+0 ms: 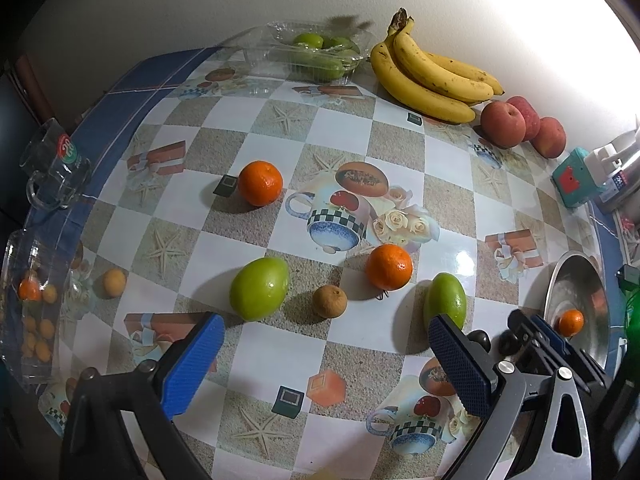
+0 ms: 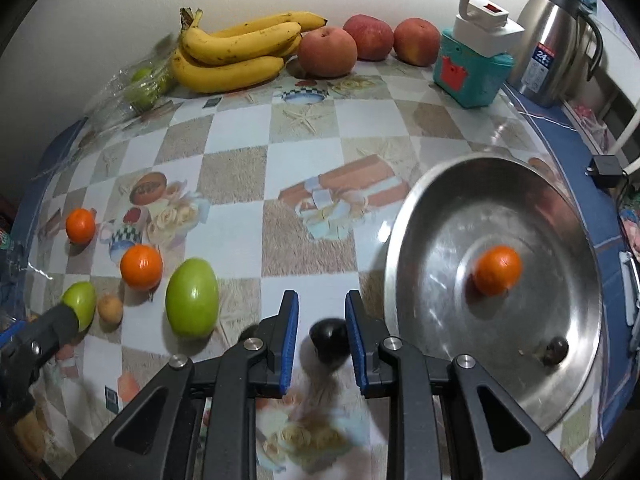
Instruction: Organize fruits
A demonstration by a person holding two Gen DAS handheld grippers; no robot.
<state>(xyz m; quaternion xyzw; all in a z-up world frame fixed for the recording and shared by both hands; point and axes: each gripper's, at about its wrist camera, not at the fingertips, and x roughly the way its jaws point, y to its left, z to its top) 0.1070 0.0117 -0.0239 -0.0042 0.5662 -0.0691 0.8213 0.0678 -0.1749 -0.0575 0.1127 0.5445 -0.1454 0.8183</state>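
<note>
two grippers are hanging over the checkered tablecloth, both pointing steeply down. my right gripper is clenching its blue pads on a small dark round fruit, holding it just beside the rim of the steel bowl. inside that bowl an orange is sitting near the middle, with another small dark fruit lying near the lower wall. my left gripper is standing released, its pads spread wide with nothing between them.

in front of it, two oranges, two green fruits and a small brown fruit are lying loose on the cloth, apart from one another. a smaller yellowish fruit is sitting farther left, near a clear container holding small orange and yellow fruits. along the wall are resting a clear box of green fruits, a bunch of bananas and three red apples, with a teal box and a steel jug beyond.
</note>
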